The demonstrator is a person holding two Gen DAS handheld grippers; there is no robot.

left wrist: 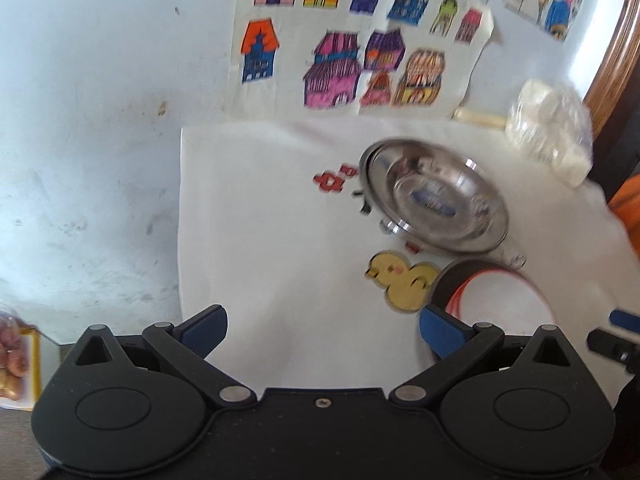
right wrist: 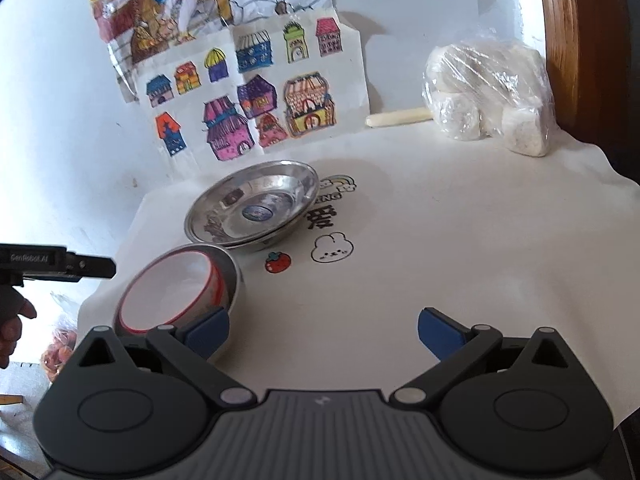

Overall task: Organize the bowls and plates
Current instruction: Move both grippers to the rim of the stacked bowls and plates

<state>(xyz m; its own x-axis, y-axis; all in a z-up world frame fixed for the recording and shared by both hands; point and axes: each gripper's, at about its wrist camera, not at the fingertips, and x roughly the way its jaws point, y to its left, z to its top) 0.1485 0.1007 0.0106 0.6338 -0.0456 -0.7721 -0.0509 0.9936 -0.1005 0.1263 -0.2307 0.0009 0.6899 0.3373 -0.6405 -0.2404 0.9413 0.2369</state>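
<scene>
Steel plates lie stacked on the white cloth; the left wrist view shows them at right. In front of them a white bowl with a red rim sits tilted inside a steel bowl; the same white bowl is at the lower right of the left wrist view. My left gripper is open over bare cloth, left of the bowls. My right gripper is open too, nothing between its fingers, its left finger just in front of the bowls.
A clear bag of white lumps and a pale stick lie at the table's back right. Children's drawings cover the wall behind. A wooden frame stands at right. The cloth's left edge drops off.
</scene>
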